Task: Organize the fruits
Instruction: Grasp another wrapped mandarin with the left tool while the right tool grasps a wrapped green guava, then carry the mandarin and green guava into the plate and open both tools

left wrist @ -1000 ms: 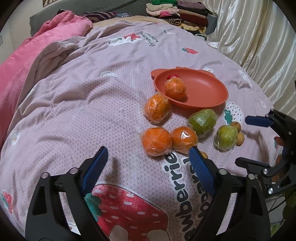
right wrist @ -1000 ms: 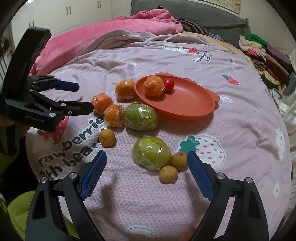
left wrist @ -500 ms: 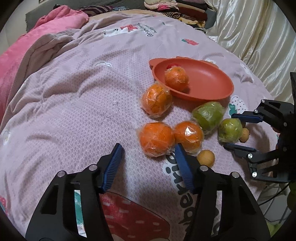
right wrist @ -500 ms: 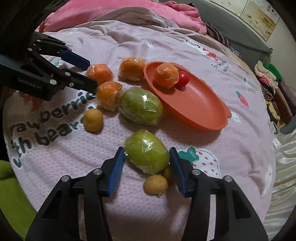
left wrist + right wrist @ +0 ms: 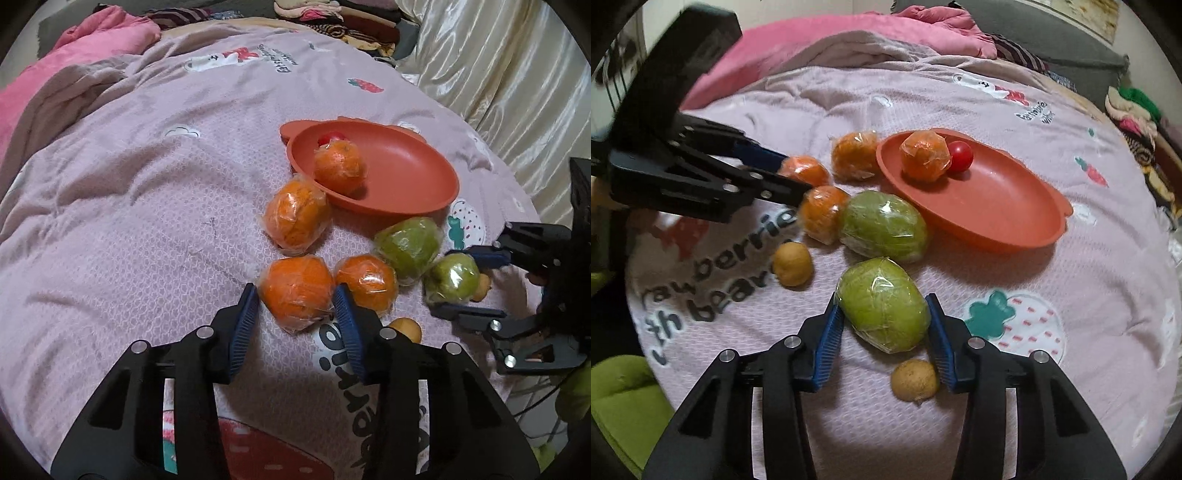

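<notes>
Green fruit point(image 5: 882, 305) (wrapped) between right gripper point(image 5: 884, 334) pads

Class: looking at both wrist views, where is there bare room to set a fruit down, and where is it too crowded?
Free: the plate floor right of the wrapped orange and cherry tomato; also the bedspread left of the fruit cluster. Crowded: in front of the plate, where the left gripper and right gripper straddle wrapped fruits.

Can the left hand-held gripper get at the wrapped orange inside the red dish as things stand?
Probably not directly: the left hand-held gripper already straddles a nearer orange, and another orange lies before the dish orange.
</notes>
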Demonstrator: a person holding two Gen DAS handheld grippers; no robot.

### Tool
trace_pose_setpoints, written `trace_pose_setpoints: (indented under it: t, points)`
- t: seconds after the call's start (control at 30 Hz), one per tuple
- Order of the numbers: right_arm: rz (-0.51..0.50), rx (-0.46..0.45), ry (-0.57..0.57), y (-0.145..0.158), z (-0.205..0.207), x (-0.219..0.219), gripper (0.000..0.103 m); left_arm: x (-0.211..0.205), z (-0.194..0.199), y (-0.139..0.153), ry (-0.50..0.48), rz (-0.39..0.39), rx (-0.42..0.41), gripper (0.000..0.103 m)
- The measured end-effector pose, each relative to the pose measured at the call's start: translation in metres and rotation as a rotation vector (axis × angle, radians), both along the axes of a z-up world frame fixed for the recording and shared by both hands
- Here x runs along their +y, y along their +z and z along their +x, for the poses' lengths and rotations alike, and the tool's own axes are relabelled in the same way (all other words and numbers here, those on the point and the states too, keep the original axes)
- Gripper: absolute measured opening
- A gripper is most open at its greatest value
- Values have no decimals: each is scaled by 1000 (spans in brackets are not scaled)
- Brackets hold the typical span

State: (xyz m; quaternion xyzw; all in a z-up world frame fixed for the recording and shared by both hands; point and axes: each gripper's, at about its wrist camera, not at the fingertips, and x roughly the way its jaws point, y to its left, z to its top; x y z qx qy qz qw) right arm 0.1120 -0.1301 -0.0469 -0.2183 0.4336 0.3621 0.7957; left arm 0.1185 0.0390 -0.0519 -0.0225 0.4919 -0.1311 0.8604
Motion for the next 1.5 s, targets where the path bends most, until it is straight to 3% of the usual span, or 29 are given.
trace_pose_setpoints:
  t: [0.37,0.77,1.2,1.5]
  points:
    - [128,46,-77,15,-11,-17,42,9,-9,7,22,-38,-28,33]
    - [204,-5,-134,47,2,-35,42,9,-20,37,37,-60,-92,33]
    - [229,-89,-174,77,30,-52,41,-23,-2,60,-9,-37,-118,33]
    - [231,-101,-194,83,44,-63,41,-40,19,58,-34,-30,-101,33]
